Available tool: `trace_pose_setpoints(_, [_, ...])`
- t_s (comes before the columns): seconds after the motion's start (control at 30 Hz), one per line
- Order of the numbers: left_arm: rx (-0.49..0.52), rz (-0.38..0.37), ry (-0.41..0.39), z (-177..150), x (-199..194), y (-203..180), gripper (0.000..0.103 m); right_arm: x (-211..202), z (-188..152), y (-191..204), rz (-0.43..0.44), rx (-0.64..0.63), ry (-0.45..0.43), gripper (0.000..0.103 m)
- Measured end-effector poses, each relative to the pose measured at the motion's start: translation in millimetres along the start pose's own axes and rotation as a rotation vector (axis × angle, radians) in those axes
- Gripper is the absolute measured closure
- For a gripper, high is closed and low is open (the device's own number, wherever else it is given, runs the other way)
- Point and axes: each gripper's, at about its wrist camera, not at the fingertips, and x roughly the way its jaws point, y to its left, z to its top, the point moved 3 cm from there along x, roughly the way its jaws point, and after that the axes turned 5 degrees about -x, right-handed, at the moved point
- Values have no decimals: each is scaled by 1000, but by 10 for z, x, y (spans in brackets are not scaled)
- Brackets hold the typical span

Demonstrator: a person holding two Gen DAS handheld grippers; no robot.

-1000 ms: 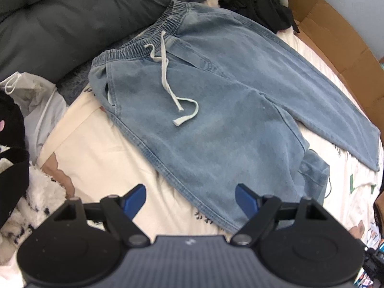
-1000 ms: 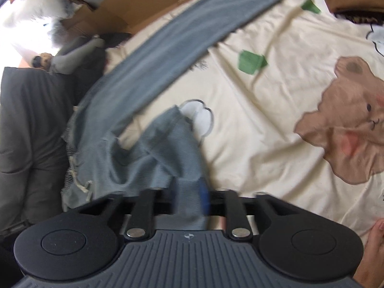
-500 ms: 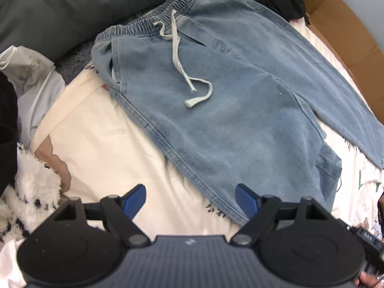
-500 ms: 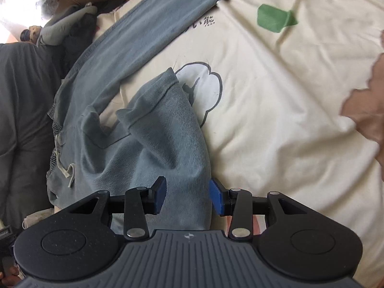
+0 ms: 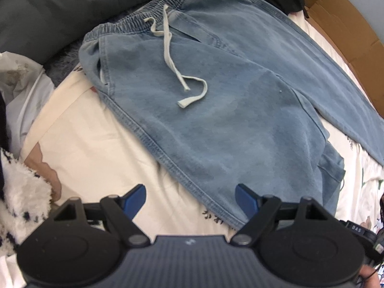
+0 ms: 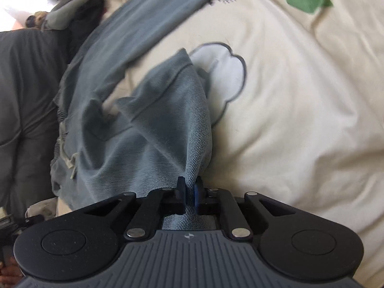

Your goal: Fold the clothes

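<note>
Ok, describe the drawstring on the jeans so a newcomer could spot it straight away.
Find the cream bedsheet, then the light blue jeans spread across it. Below their gathered elastic waistband, the drawstring trails down the front and curls back at its end. It is the only off-white cord on the blue denim.

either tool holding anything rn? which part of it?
Right tool: shut on the denim pants, pinching a bunched fold of one leg. Left tool: open, empty, over the pants' side seam.
</note>
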Motion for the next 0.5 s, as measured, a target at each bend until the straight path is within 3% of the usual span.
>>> trace_pose_setpoints(0.2, [46,-8,-50,-35,-57,-79,20,-506,72,201,50,18,-60,100])
trace_pose_setpoints(0.5, [1,-55,-64,-92,-134,-58,20,-1148,203,780,97,-38,-158,100])
